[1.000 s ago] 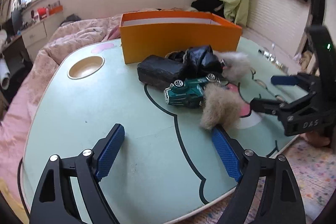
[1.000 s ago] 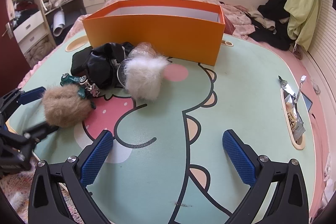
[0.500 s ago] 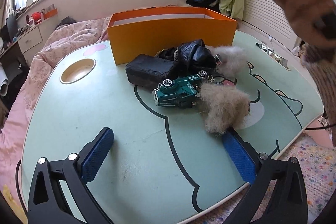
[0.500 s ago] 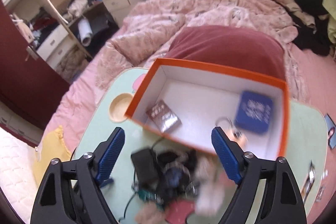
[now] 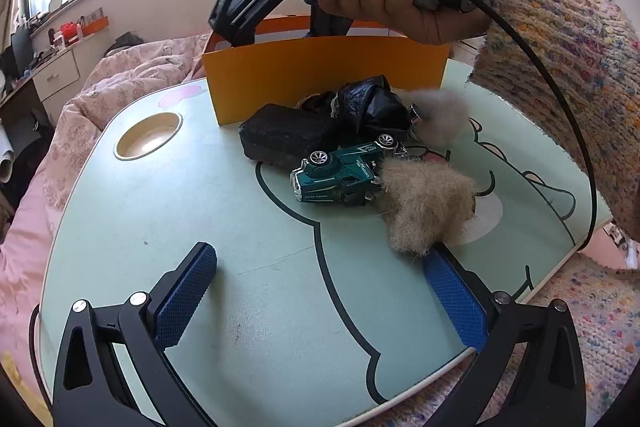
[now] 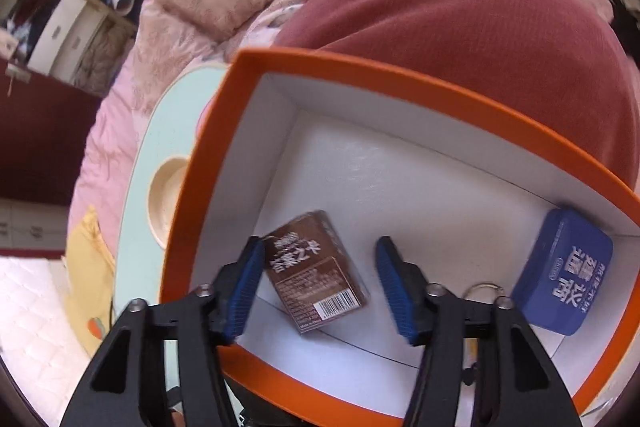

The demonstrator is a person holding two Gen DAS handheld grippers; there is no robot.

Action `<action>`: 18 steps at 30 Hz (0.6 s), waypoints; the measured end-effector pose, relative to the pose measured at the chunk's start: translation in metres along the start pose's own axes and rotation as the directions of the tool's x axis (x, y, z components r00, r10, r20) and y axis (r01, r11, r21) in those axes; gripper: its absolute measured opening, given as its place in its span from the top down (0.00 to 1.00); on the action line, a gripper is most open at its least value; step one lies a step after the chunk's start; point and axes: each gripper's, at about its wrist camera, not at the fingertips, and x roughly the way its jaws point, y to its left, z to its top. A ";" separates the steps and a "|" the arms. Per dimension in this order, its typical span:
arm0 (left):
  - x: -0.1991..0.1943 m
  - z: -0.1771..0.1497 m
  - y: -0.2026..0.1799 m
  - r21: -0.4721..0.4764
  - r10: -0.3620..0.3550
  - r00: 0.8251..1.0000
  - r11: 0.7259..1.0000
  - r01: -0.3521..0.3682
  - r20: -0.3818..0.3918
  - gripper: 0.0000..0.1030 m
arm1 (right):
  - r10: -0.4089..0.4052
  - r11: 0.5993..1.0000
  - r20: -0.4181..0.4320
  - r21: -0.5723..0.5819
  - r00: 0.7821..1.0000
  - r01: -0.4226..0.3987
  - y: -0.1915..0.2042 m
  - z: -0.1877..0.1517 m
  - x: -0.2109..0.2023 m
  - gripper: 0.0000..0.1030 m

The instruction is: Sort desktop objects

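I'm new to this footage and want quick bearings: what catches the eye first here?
The orange box at the table's far side, with the right gripper open over a brown packet and a blue tin on its white floor. In front of it lies a heap: green toy car, tan fur ball, black case.

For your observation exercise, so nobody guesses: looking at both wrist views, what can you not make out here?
- Left wrist view: the orange box interior, hidden by its near wall; the right gripper's jaws dip behind that wall.
- Right wrist view: the key ring, mostly hidden behind the gripper's finger; what hangs on it is unclear.
- Right wrist view: the pile of objects on the table, out of frame below the box.
- Brown packet: small print too blurred to read.
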 end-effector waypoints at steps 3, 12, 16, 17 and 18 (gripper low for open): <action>0.000 0.000 0.000 0.000 0.001 1.000 1.000 -0.001 0.001 0.00 | -0.073 0.995 0.049 0.072 0.996 0.069 -0.022 0.005 -0.014 0.58; 0.000 0.000 -0.001 0.000 0.001 1.000 1.000 -0.001 0.001 0.00 | -0.116 0.993 0.142 -0.009 0.983 0.119 -0.003 -0.010 -0.037 0.26; 0.000 0.000 -0.001 0.000 0.001 1.000 1.000 -0.001 0.001 0.00 | -0.273 0.960 0.041 -0.058 0.961 0.275 0.012 -0.011 -0.005 0.61; 0.000 0.000 -0.001 -0.001 0.002 1.000 1.000 -0.002 0.001 0.00 | -0.286 0.955 0.058 -0.069 0.956 0.290 0.016 -0.012 -0.007 0.62; 0.000 0.000 -0.001 -0.001 0.002 1.000 1.000 -0.002 0.002 0.00 | -0.282 0.956 0.060 -0.070 0.957 0.286 0.017 -0.013 -0.009 0.62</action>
